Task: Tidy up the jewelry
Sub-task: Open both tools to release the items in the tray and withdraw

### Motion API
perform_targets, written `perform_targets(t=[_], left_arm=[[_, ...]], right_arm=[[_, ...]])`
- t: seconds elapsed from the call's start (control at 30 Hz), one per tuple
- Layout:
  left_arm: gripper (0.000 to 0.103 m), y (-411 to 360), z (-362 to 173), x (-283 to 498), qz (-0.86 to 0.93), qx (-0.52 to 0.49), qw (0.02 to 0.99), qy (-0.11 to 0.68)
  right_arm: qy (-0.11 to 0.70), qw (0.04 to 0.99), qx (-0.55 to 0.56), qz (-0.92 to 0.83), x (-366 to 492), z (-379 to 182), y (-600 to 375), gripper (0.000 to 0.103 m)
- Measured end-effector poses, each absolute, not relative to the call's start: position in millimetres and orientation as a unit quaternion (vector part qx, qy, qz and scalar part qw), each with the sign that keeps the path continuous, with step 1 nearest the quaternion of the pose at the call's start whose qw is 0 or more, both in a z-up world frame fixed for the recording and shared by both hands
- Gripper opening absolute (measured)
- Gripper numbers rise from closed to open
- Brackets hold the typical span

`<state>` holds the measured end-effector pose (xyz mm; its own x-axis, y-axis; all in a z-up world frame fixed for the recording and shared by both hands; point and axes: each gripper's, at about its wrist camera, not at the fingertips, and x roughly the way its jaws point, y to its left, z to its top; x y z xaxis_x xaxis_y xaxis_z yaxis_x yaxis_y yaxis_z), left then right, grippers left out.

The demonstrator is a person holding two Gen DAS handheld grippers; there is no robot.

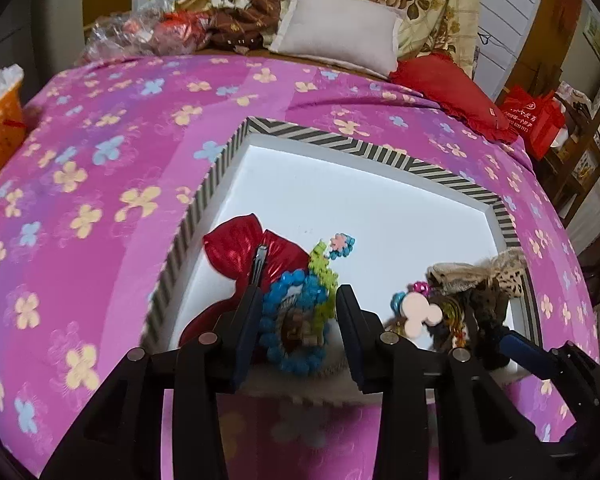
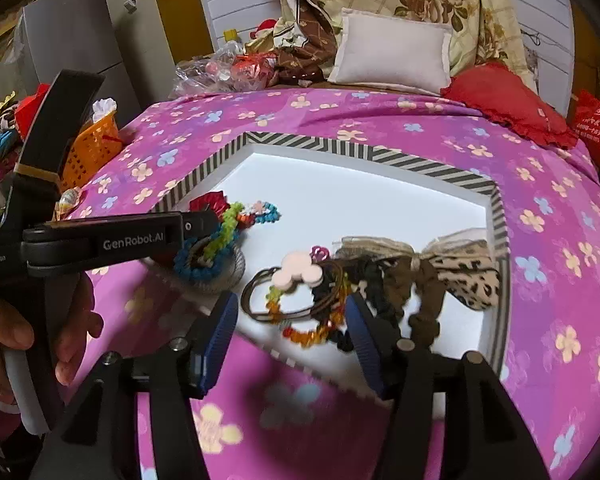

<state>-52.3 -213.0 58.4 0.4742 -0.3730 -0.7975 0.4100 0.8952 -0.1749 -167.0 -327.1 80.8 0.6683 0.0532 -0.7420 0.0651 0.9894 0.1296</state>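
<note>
A white tray with a striped rim [image 1: 340, 142] [image 2: 340, 148] lies on the bed. My left gripper [image 1: 300, 294] is open over the tray's near left corner. A blue bead ring [image 1: 296, 356] with a green bead chain [image 1: 324, 272] lies between its fingers, and a red bow clip [image 1: 236, 248] sits behind it. My right gripper [image 2: 292, 300] is open at the tray's near edge. It straddles brown hair ties [image 2: 256, 300], a pink mouse-shaped charm [image 2: 296, 274] and an orange bead bracelet [image 2: 312, 334]. A leopard-print bow [image 2: 468, 276] and dark scrunchies lie to their right.
The tray rests on a pink flowered bedspread [image 1: 100, 160]. A white pillow [image 2: 392, 52], a red cushion [image 2: 504, 100] and piled bedding lie at the head. An orange basket [image 2: 92, 152] stands off the left side. A hand [image 2: 4, 328] holds the left gripper's handle.
</note>
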Motion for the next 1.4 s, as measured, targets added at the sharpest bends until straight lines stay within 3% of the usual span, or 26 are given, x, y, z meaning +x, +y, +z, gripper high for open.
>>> perform_targets(t=[0.17, 0.7, 1.4], left_arm=[[0.021, -203.4, 73.2, -81.4, -0.22, 0.03, 0.875, 0.43], [0.021, -180.9, 94.8, -151.9, -0.207, 0.065, 0.893, 0.394], [0.021, -149.5, 117.7, -193.4, -0.184, 0.047, 0.913, 0.362]], right_arm=[[0.398, 0.914, 0.075, -0.026, -183.7, 86.6, -322.1, 0.068], [0.388, 0.912, 0.109, -0.079, -226.2, 90.9, -319.1, 0.078], [0.373, 0.919, 0.098, -0.078, -256.8, 113.6, -298.6, 0.081]])
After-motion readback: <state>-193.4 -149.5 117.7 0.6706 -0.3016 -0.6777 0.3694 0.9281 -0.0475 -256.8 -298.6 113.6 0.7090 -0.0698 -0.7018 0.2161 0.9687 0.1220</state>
